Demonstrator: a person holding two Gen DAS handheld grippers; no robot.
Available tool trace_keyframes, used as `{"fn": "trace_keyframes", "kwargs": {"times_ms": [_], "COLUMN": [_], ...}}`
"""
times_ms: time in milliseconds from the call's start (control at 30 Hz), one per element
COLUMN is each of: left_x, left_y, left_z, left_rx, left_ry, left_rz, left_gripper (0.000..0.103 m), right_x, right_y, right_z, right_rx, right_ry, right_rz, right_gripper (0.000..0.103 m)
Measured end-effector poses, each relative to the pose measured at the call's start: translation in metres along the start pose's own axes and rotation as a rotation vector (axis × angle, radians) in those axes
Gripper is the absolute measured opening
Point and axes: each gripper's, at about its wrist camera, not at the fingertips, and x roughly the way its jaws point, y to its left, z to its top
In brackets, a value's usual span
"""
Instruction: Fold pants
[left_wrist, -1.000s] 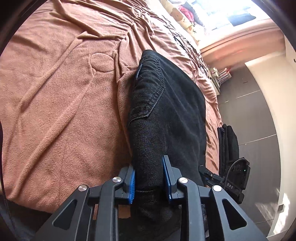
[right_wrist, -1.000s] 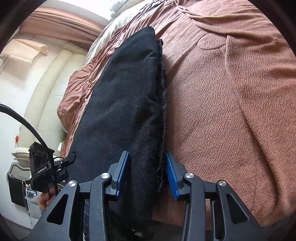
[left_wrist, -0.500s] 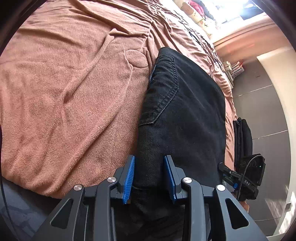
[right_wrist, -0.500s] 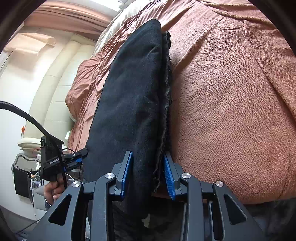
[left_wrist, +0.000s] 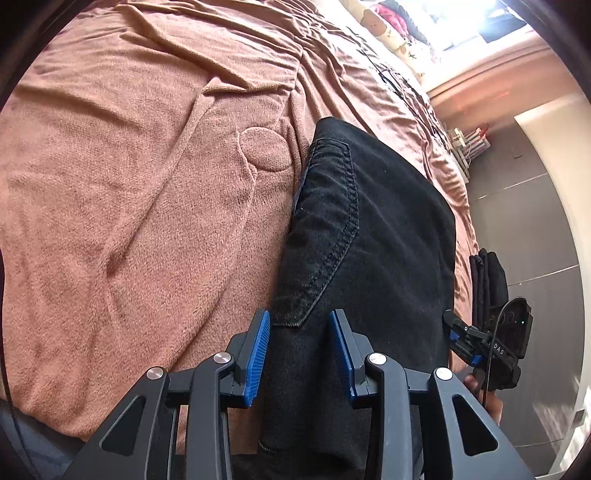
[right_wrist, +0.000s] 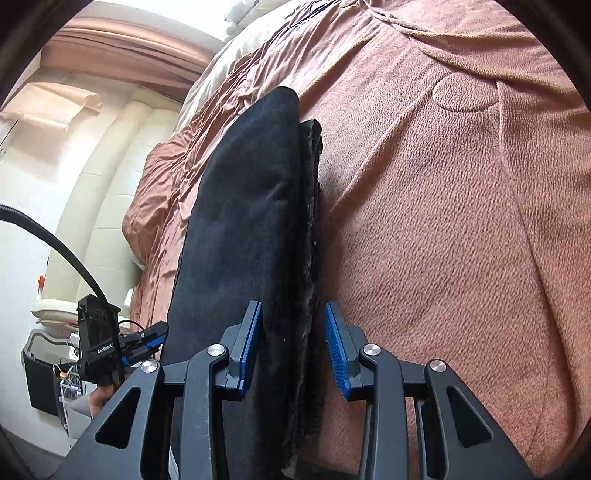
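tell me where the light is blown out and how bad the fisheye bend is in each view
Left wrist view: the window at top right is washed out white, the pants stay dark yet show their stitching, and the floor lines curve. Right wrist view: the wall at left is overbright, the pants are nearly detailless black, and the blanket weave is sharp. Both have dark round corners.
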Motion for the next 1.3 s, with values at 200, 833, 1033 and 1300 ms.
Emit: {"fn": "trace_keyframes", "kwargs": {"times_ms": [200, 833, 1033, 1300], "left_x": [0.010, 0.045, 0.058, 0.075], "left_y": [-0.007, -0.039, -0.047, -0.041], "left_z": [0.019, 0.086, 0.105, 0.117], "left_rx": [0.019, 0.099, 0.120, 0.085], "left_ry": [-0.003, -0.010, -0.008, 0.011], "left_rz": [0.008, 0.050, 0.074, 0.086], "left_gripper": [0.037, 0.047, 0.048, 0.042], "right_x": [0.010, 0.039, 0.050, 0.051], "right_y": [0.001, 0.051, 0.054, 0.053], "right_z": [0.032, 0.056, 0.064, 0.063], "right_rx": [-0.022, -0.112, -0.123, -0.129], "right_ry": [-0.014, -0.015, -0.002, -0.027], "right_rz": [-0.039, -0.143, -0.165, -0.258], "right_gripper": [0.032, 0.032, 0.032, 0.033]}}
